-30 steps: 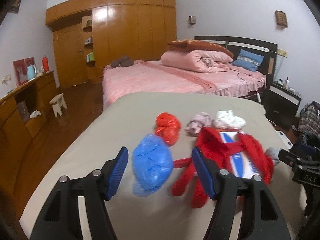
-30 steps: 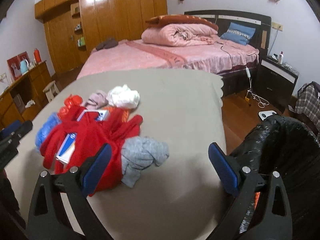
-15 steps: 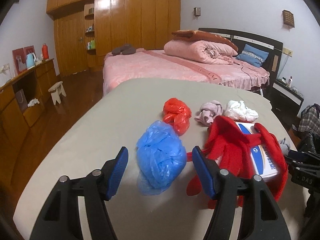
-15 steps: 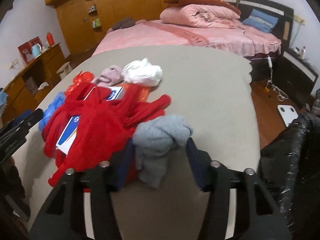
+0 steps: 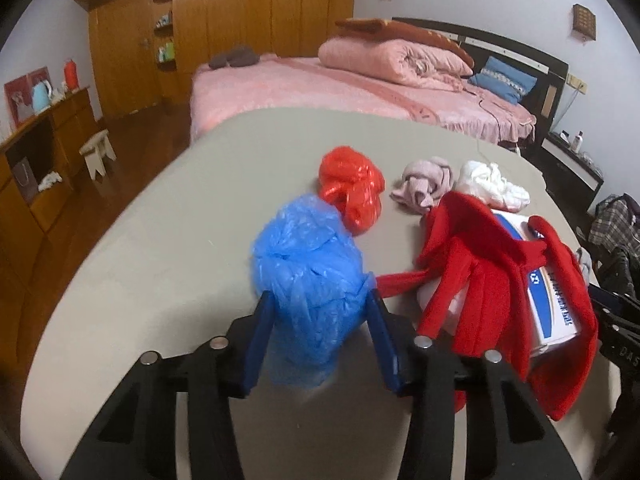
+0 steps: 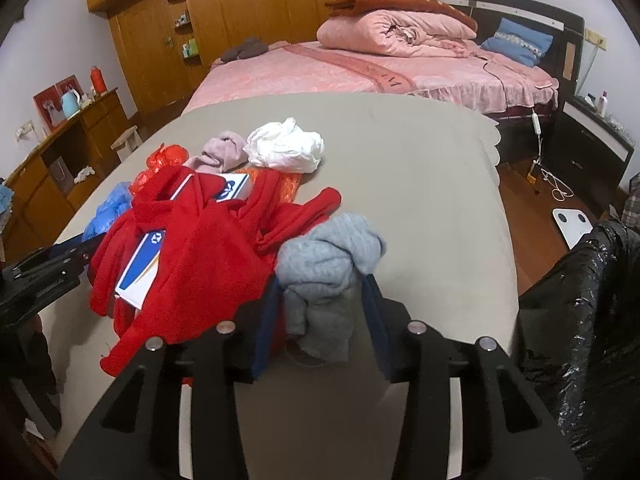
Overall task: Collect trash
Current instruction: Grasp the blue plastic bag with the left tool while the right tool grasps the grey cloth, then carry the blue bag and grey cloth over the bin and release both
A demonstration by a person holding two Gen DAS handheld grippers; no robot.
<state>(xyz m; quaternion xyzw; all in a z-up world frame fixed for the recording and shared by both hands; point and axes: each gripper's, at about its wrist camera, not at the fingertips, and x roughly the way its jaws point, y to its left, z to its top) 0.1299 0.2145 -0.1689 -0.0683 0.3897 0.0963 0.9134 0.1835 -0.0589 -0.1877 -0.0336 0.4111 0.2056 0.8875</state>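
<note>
The blue bag is pinched low between the pads of the left gripper, whose jaws have just been closing on it; it sits near the table's left edge. The grey cloth is clamped by the right gripper, its jaws also just closed in, near the front edge beside the bin bag. Both bundles are soft, so the squeeze should be held firm before any lift, and the lift kept straight up so the red garment, which touches both, is not dragged along. Whether a fold of it is caught under the left pad of the right gripper cannot be told. Both grippers are pitched steeply down towards the table, side by side.
</note>
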